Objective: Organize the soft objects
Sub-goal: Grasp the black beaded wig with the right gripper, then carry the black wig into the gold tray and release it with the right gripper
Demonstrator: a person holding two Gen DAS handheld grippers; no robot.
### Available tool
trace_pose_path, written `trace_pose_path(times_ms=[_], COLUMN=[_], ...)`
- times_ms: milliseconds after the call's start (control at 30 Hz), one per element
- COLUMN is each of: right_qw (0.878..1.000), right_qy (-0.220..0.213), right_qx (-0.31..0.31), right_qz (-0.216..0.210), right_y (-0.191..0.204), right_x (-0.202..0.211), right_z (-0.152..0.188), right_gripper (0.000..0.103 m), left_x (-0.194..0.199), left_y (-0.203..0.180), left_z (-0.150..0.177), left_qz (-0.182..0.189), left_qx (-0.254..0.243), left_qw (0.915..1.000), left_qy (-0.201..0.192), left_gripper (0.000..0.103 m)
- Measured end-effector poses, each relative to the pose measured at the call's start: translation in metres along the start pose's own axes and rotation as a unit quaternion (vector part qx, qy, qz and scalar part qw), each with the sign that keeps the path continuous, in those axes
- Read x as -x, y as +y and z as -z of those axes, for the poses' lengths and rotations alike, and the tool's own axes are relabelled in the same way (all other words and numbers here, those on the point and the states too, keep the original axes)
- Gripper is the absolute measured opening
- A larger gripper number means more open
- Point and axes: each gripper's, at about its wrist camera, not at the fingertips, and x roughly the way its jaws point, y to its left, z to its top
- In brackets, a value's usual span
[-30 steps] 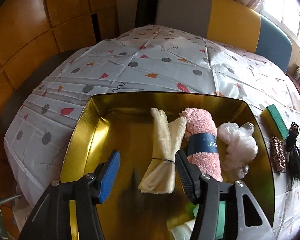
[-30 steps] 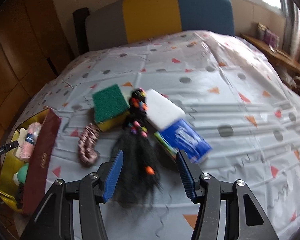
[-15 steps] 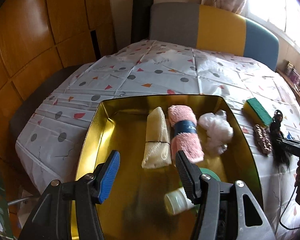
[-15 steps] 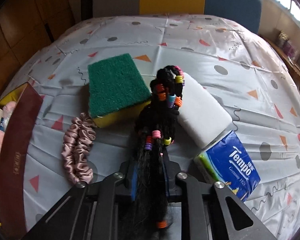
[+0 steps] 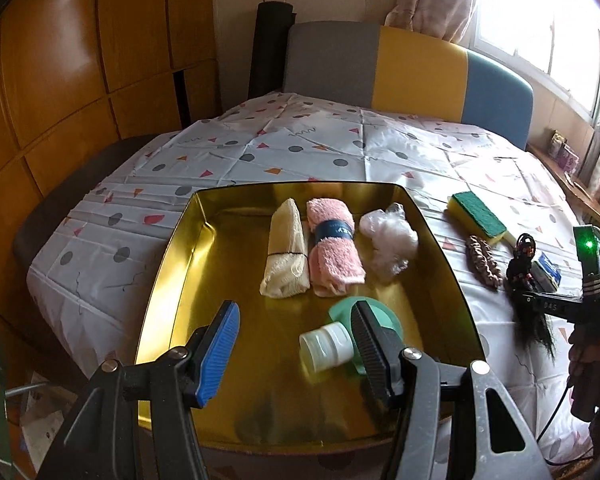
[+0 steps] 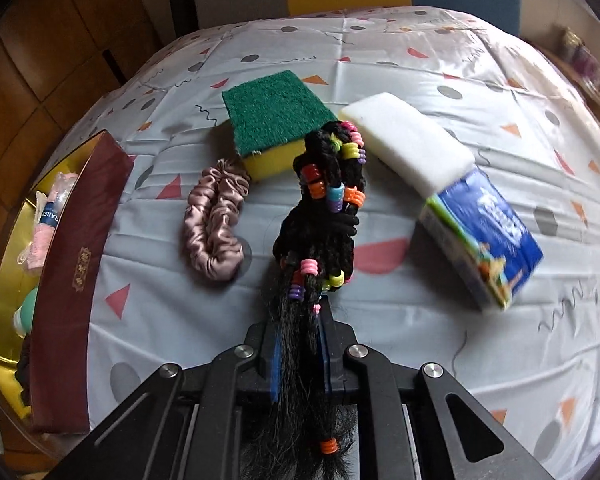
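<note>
While the surface under its white cloth with grey dots and orange triangles carries everything, the gold metal tray with the dark red outer wall sits at its near left edge. In the tray: a rolled cream towel, just beside it a rolled pink towel with a dark blue band, then a crumpled clear plastic bag, and nearer the camera a green bottle with a white cap lying on its side.

Right of the tray on the cloth: green-topped yellow sponge, white foam block, blue tissue pack touching the block's end, pink satin scrunchie just beside the sponge.

Right hand-held gripper: jaws closed tight on the black hair bundle with coloured beads. The bundle's beaded end reaches forward between sponge and foam block, loose hair trailing back over the gripper body.

Left hand-held gripper: jaws apart, nothing between them, above the near end of the tray, one finger in front of the green bottle.
</note>
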Motion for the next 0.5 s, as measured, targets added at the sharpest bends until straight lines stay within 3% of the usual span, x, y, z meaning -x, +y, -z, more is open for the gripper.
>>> trace_pose_path(times_ms=[233,500], right_qw=[1.000,0.999], right_qy=[-0.007,-0.044], right_qx=[0.001,-0.008], right_qz=[0.012,-0.010], right_y=[0.003,0.015], right_x=[0.008,0.034], right_z=[0.011,0.015], right_gripper=[0.011,0.010], left_x=[0.012,0.016], left_y=[0.007,0.021], left_z=[0.008,0.015], left_qz=[0.002,-0.004], left_qx=[0.005,0.016], left_qw=[0.9999,0.9998], left_qy=[-0.009,-0.008], left_gripper=[0.059,0.059])
